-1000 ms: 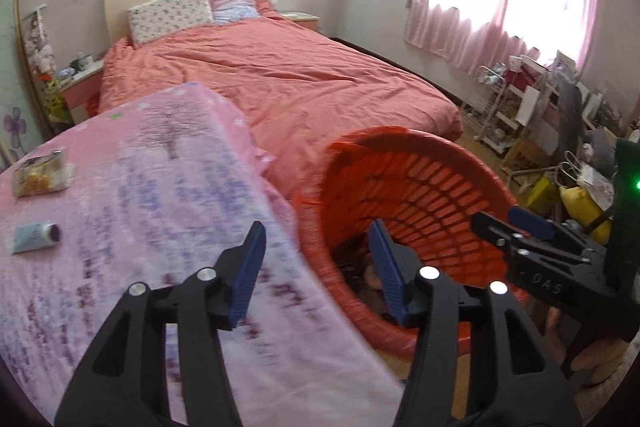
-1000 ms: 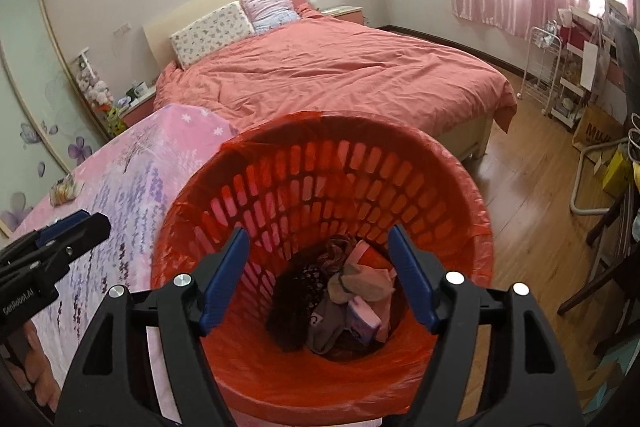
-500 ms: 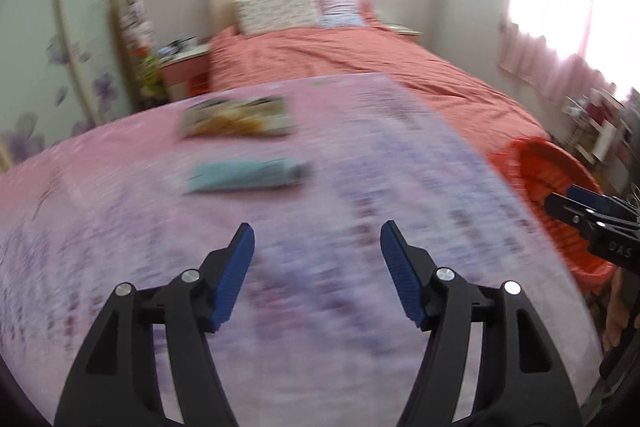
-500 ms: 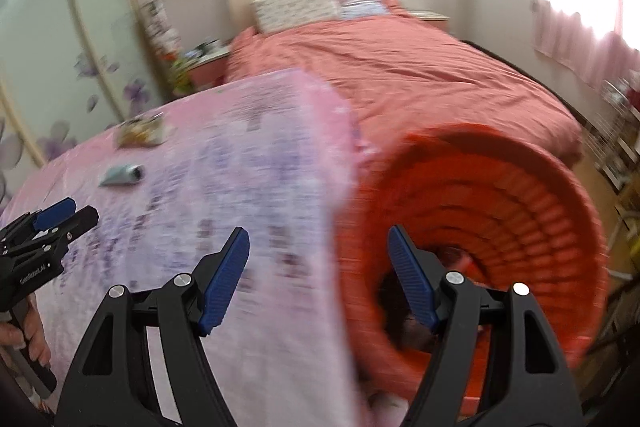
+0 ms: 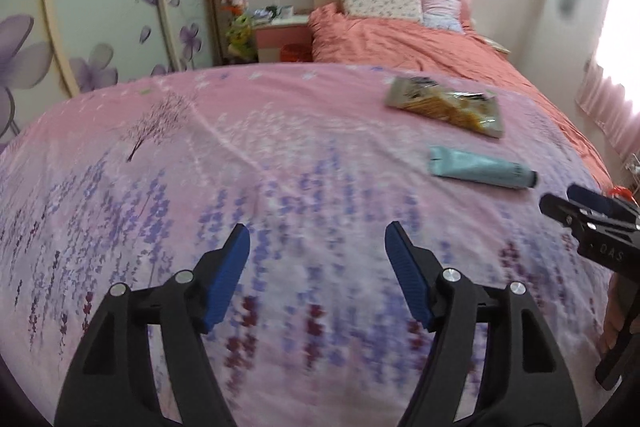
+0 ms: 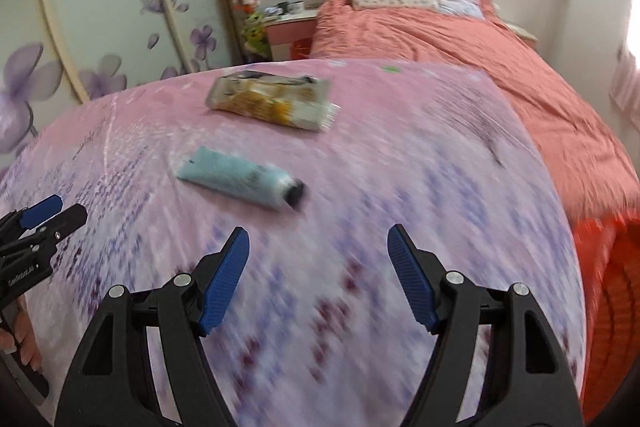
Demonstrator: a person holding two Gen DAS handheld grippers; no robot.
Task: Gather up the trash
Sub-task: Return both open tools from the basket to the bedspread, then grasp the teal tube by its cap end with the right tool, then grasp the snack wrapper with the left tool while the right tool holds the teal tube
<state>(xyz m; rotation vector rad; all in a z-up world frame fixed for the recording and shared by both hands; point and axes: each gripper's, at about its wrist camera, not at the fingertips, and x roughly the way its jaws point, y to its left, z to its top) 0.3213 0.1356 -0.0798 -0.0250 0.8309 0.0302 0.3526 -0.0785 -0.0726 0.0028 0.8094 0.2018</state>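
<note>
Left wrist view: the left claw [image 5: 317, 233] hangs over a table covered in a pink cloth [image 5: 168, 163] printed with purple flower stalks and a small tree. Its blue-padded jaws are opening, with only cloth between them. Ahead and to the right lie two pieces of trash: a crinkled clear snack wrapper [image 5: 446, 105] with yellow-orange print, its writing too small to read, and nearer, a pale teal tube [image 5: 478, 168] with a black cap pointing right. The two lie close but apart. At the right edge the right claw [image 5: 568, 205] shows, with white letters reading "OAS" on its black body and fingers [image 5: 614, 315] of a hand on its handle below.

Right wrist view: the right claw [image 6: 318, 233] stands released, nothing between its jaws, over the same cloth [image 6: 400, 155]. The teal tube [image 6: 236, 179] lies just ahead and left of it, cap toward the camera, blurred. Beyond it lies the snack wrapper [image 6: 272, 101]. An orange basket [image 6: 608, 267] stands at the right, below the table's edge. At the left the left claw [image 6: 52, 213] shows, its lettering unreadable. A bed [image 6: 460, 39] with a coral cover stands behind.
</note>
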